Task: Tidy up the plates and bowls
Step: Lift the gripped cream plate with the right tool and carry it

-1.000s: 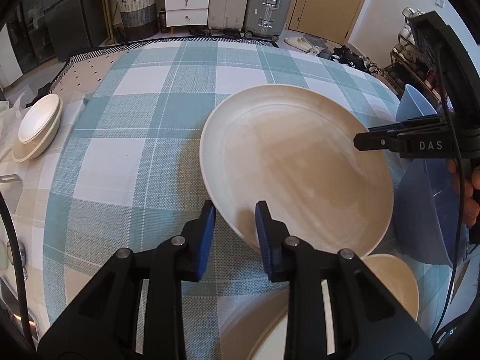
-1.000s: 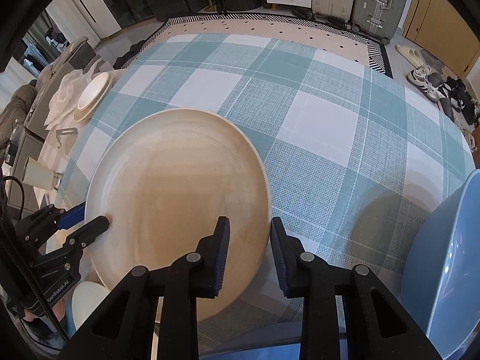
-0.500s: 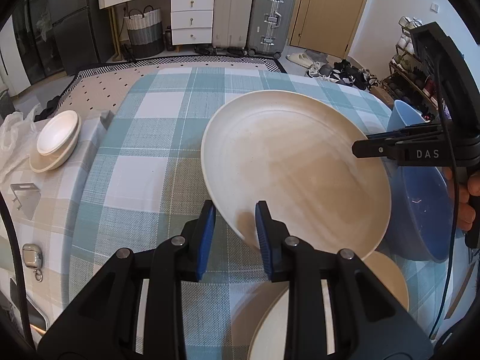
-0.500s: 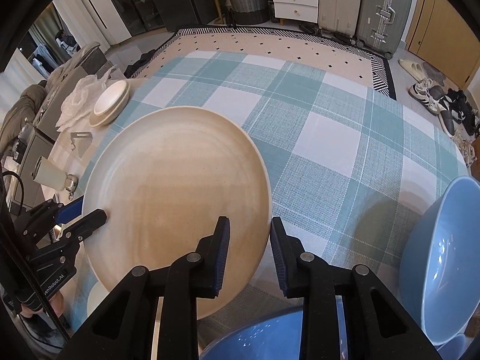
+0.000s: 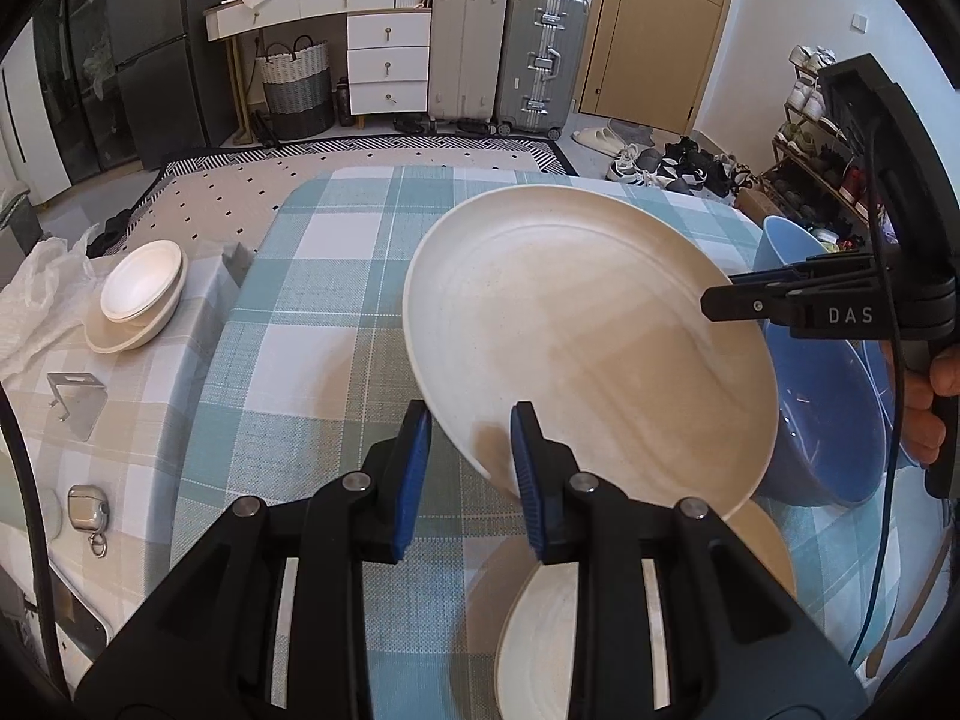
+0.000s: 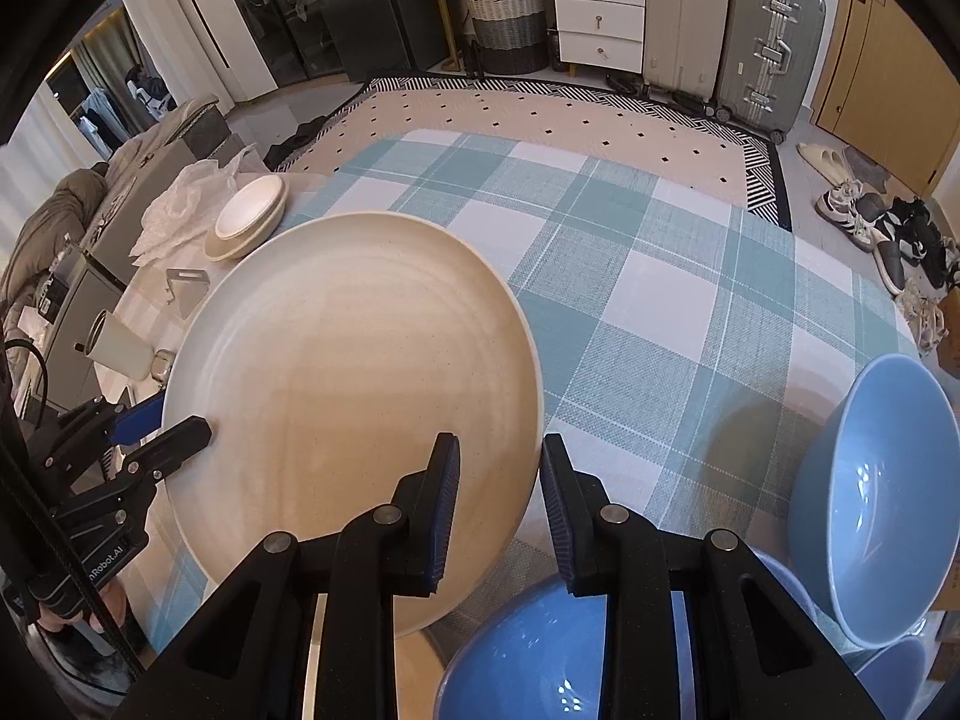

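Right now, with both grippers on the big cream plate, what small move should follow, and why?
Probably carry the large cream plate left toward the stacked white dishes: both the left gripper and right gripper hold its rim, lifted clear of the cloth.

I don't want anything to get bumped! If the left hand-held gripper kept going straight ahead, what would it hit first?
Probably nothing new: the left hand-held gripper already straddles the rim of the large round cream plate, so that plate is first.

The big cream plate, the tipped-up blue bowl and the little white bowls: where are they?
big cream plate [image 5: 588, 348], left wrist view, centre of its face.
tipped-up blue bowl [image 6: 870, 516], right wrist view, inner wall.
little white bowls [image 5: 139, 288], left wrist view, inside of the top bowl.
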{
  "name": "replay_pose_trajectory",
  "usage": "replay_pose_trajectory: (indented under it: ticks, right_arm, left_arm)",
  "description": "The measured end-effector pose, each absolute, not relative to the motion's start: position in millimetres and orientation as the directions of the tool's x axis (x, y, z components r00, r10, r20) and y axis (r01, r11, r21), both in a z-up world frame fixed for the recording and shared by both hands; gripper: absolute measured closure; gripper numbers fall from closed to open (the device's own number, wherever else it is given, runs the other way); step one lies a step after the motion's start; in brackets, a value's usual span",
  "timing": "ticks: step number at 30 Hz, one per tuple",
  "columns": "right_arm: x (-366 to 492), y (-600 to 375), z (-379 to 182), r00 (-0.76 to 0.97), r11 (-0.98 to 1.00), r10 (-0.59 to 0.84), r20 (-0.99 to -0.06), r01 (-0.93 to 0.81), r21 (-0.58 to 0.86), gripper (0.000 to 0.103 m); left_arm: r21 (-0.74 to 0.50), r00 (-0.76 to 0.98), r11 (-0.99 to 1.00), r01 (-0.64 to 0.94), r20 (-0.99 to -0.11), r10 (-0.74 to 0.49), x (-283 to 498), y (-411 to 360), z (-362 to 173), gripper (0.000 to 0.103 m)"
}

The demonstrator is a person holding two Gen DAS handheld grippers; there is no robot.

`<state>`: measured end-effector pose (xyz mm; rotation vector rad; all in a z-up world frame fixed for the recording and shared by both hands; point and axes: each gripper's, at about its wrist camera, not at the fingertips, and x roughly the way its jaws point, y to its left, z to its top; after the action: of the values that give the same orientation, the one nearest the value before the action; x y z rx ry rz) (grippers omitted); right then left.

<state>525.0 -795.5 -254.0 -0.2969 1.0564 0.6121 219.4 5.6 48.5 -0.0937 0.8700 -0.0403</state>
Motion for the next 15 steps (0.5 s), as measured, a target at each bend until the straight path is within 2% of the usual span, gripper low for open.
replay_pose_trajectory:
  ticks: [15]
  right_arm:
    - [481.6,-800.0,-234.3,0.369,0.783,0.372,-0.852,-0.618,0.073,0.075]
  left_arm:
    - [-0.079,0.678,0.997,-0.015,-0.734,-0.048,172.6,6.3,76.3,0.079]
